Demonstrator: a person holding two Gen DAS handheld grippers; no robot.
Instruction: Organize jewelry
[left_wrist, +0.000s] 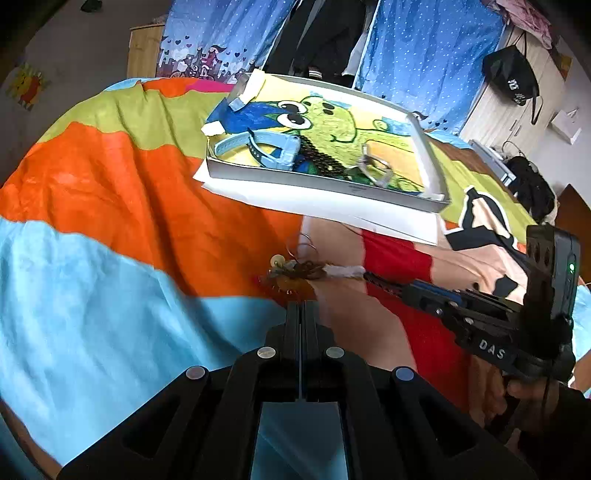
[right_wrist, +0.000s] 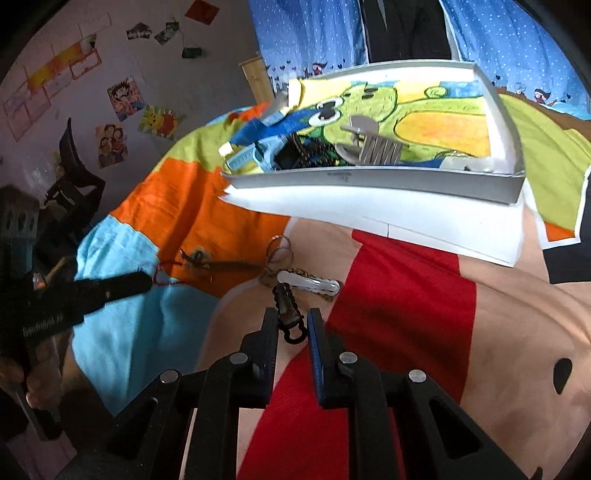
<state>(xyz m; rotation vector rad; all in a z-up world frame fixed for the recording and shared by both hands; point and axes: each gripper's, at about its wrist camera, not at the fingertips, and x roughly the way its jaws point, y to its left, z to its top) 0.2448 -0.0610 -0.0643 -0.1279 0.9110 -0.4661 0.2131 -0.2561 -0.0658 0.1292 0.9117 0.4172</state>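
Both tongs pinching, left tongs (left_wrist: 301, 303) red-threaded ornament (left_wrist: 291, 275), right tongs (right_wrist: 291, 325) black clip (right_wrist: 287, 314)

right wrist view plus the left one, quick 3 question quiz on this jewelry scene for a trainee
1. True or false: the light blue watch lies inside the white box.
2. Fill in: the white hair clip lies outside the box, on the ___.
3. What is between the fingers of the right gripper? A) a dark clip B) the white hair clip C) the watch

Key: 1 true; 2 blanket; 3 A
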